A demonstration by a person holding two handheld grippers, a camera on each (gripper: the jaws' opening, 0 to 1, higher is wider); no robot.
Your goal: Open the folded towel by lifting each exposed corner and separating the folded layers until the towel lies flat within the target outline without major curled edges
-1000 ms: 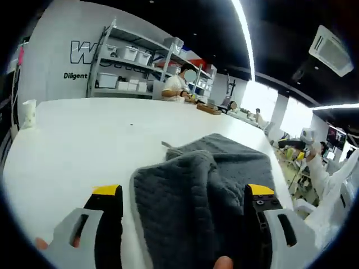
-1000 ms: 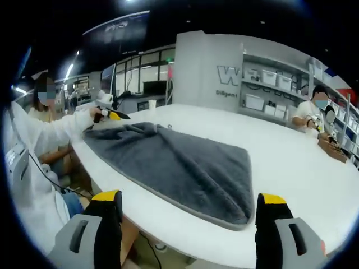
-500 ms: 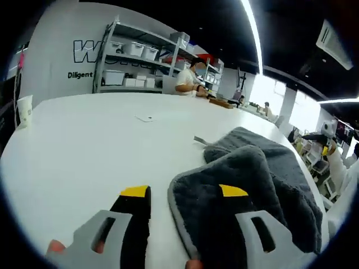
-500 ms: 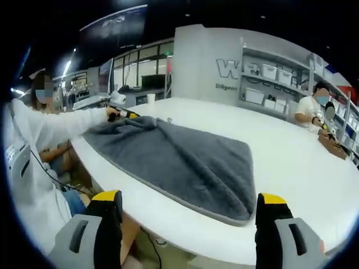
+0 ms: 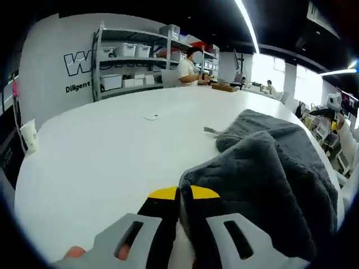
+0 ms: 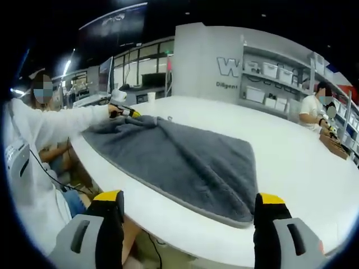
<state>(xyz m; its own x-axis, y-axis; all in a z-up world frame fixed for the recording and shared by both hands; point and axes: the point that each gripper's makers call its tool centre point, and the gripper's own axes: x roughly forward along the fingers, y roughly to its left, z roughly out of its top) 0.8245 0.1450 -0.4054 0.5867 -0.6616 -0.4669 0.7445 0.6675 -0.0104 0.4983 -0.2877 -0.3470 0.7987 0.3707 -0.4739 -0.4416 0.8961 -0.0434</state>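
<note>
A dark grey towel (image 6: 185, 162) lies spread on the white table (image 6: 291, 162), its near edge along the table's front edge. In the left gripper view a bunched corner of the towel (image 5: 269, 168) rises off the table (image 5: 101, 151). My left gripper (image 5: 179, 196) is shut on that corner's edge, its yellow tips almost touching. The right gripper view shows the left gripper (image 6: 126, 112) at the towel's far left corner, held by a hand with a white sleeve. My right gripper (image 6: 189, 199) stands open short of the towel's near edge, nothing between its jaws.
A paper cup (image 5: 29, 136) stands at the table's left edge and a small flat white object (image 5: 151, 117) lies mid-table. Shelves with white bins (image 5: 134, 61) line the back wall. People sit at the far end (image 5: 188, 66). A wooden tray (image 6: 334, 148) sits far right.
My left jaws have closed from wide open onto the towel's raised corner, and that view has swung. The right gripper stays open and has barely moved.
</note>
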